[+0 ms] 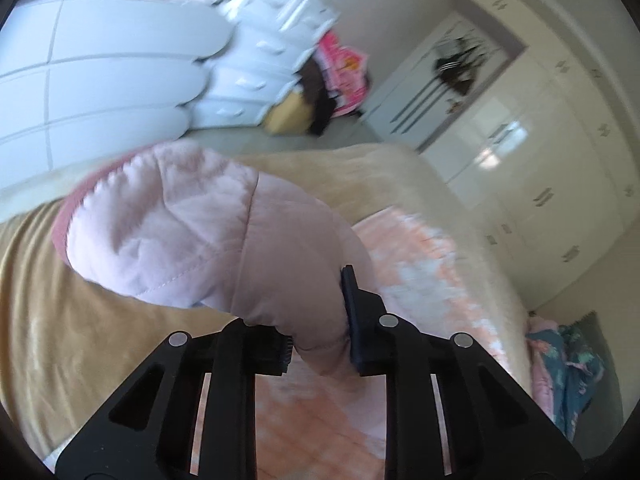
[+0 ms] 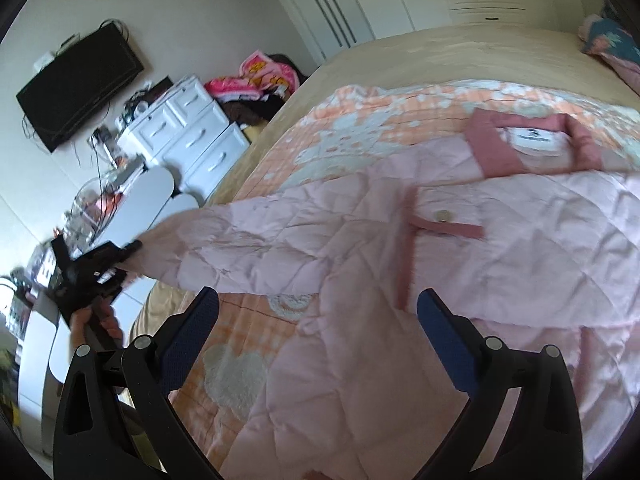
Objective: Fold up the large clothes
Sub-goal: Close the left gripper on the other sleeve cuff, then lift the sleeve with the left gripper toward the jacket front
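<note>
A bed [image 2: 460, 46] in tan fills most of both views, with an orange-and-white quilt [image 2: 360, 116] spread over its middle. On the quilt lies the pink quilted coat [image 2: 500, 236], its front up, its darker pink collar [image 2: 496, 148] toward the pillow end and a dark pink tab with a button [image 2: 442, 216] on its chest. One sleeve [image 1: 192, 236] stretches off the coat toward the bed's side edge, where it is lifted clear of the bedding.

Your left gripper [image 1: 318, 344] has that sleeve: its fingers [image 1: 354, 320] are clamped on the pale pink cloth near the cuff end, and the sleeve bulges out ahead of them with the dark pink lining showing at its far end. In the right wrist view the same gripper shows small at the left, held in a hand [image 2: 94, 316], with the sleeve drawn taut from it to the coat.

Your right gripper [image 2: 318, 312] hangs over the coat's lower half near the bed's near edge, its blue-padded fingers [image 2: 192, 332] wide apart, nothing between them but the coat below.

Beside the bed stand a white drawer chest [image 2: 192, 136] and a bright pink heap of cloth [image 2: 260, 76]; a dark screen [image 2: 80, 84] hangs on the wall.
</note>
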